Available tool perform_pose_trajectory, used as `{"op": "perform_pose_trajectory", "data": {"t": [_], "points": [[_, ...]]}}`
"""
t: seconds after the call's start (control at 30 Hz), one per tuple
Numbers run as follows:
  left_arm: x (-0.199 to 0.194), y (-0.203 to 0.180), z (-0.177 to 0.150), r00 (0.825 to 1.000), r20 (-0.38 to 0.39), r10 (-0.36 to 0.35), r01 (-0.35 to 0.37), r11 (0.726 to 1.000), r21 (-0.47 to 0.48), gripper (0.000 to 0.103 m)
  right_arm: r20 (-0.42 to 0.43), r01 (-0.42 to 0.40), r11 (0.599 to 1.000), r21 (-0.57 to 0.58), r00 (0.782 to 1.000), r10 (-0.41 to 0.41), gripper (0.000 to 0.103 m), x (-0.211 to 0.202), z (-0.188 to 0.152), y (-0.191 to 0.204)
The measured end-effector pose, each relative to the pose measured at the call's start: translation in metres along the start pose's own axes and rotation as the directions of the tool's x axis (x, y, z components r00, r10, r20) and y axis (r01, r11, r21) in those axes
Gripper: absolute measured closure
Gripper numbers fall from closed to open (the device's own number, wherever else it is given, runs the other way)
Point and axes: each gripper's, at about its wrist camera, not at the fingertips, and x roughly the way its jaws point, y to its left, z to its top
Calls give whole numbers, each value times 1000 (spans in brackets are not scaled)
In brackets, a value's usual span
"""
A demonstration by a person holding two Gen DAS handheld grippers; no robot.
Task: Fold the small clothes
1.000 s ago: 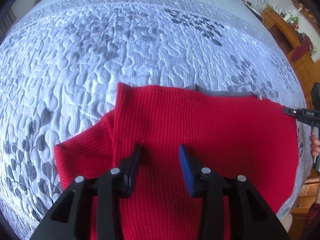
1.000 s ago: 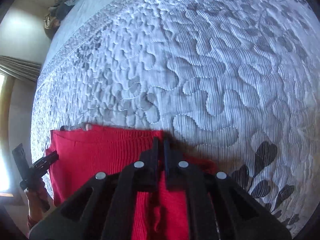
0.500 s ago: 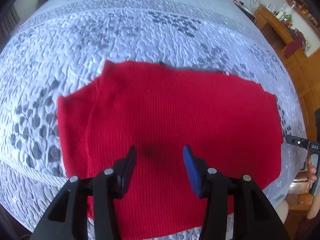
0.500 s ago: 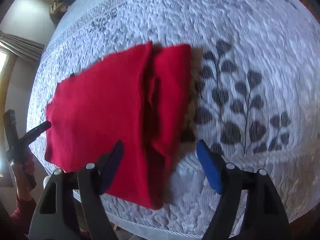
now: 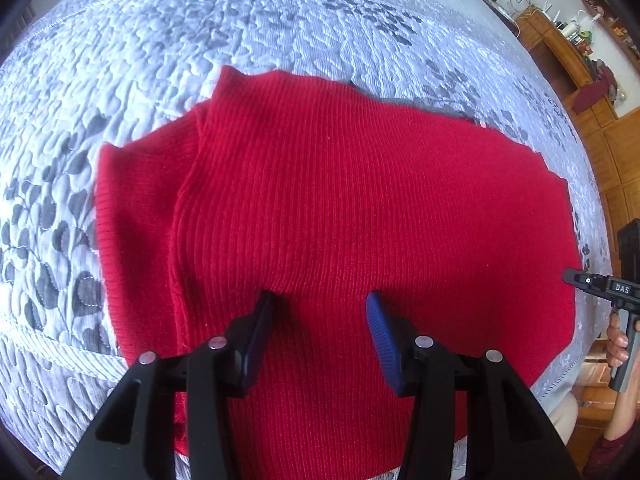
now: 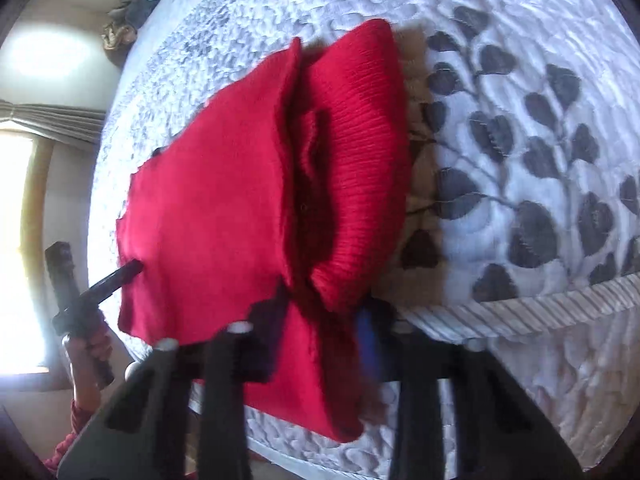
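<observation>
A red ribbed sweater (image 5: 340, 200) lies flat on the quilted bedspread (image 5: 200, 40), one side folded in along its left. My left gripper (image 5: 320, 320) hovers open over the sweater's near middle, with nothing between its blue pads. In the right wrist view the sweater (image 6: 208, 208) shows a raised fold along its right side. My right gripper (image 6: 320, 320) is at that fold's near end, jaws closing, with bunched red cloth pinched between the pads. The picture is blurred there. Each gripper shows in the other's view: the right gripper (image 5: 600, 286) at the sweater's right edge, the left gripper (image 6: 100, 284) at its left.
The bed's ribbed border (image 6: 520, 312) runs close in front of the grippers, and the bed drops off there. Wooden cabinets (image 5: 580, 60) stand beyond the bed's far right. A heap of clothes (image 6: 128, 12) lies at the far left corner, near a bright window (image 6: 20, 200).
My right gripper let go of the sweater, opened wide, drew back, and has closed again on the fold's near end. My left gripper stayed open and shifted over the sweater.
</observation>
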Motion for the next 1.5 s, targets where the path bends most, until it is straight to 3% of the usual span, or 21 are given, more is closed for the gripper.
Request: {"op": "perform_pose_trajectory", "data": {"t": [0.13, 0.2, 0.33, 0.4, 0.5, 0.6, 0.67, 0.77, 0.83, 1.07, 1.17, 1.27, 1.37, 1.5], "points": [[-3, 4, -2, 999, -3, -38, 38, 999, 3, 54, 34, 67, 997, -28, 997, -66, 91, -16, -1, 24], [-4, 5, 0, 998, -7, -62, 62, 998, 0, 54, 72, 158, 982, -103, 986, -152, 91, -26, -2, 59], [-17, 12, 0, 990, 3, -138, 138, 990, -31, 54, 108, 240, 934, -266, 970, -218, 91, -24, -6, 133], [-26, 16, -1, 988, 24, -155, 156, 987, -36, 54, 109, 245, 906, -344, 969, -221, 91, -16, -10, 168], [-31, 21, -1, 992, 36, -123, 124, 992, -24, 54, 90, 228, 859, -459, 973, -211, 91, 9, -21, 219], [-22, 31, -2, 991, 13, -130, 130, 990, -49, 54, 35, 198, 811, -551, 976, -215, 79, 47, -34, 251], [-18, 35, -3, 988, 13, -153, 154, 986, -64, 54, -7, 154, 812, -562, 982, -191, 67, 56, -39, 255], [-19, 42, -4, 983, 22, -184, 185, 979, -81, 54, 32, 157, 807, -570, 985, -169, 64, 43, -45, 251], [-22, 44, -6, 982, 20, -188, 189, 978, -86, 54, 40, 146, 809, -569, 988, -150, 53, 28, -52, 244], [-44, 33, -10, 988, 43, -150, 153, 985, -81, 54, -22, 152, 764, -627, 977, -213, 53, 43, -114, 229], [-47, 26, -11, 988, 32, -148, 150, 986, -72, 54, 9, 174, 728, -663, 975, -224, 53, 58, -136, 231], [-51, 22, -14, 990, 25, -139, 141, 988, -69, 53, 13, 174, 694, -699, 973, -231, 53, 72, -147, 235], [-53, 19, -16, 991, 23, -133, 134, 989, -67, 51, 78, 252, 606, -754, 951, -298, 52, 88, -153, 242], [-52, 18, -20, 991, 12, -130, 130, 989, -71, 50, 85, 272, 598, -754, 943, -322, 58, 98, -148, 239]]}}
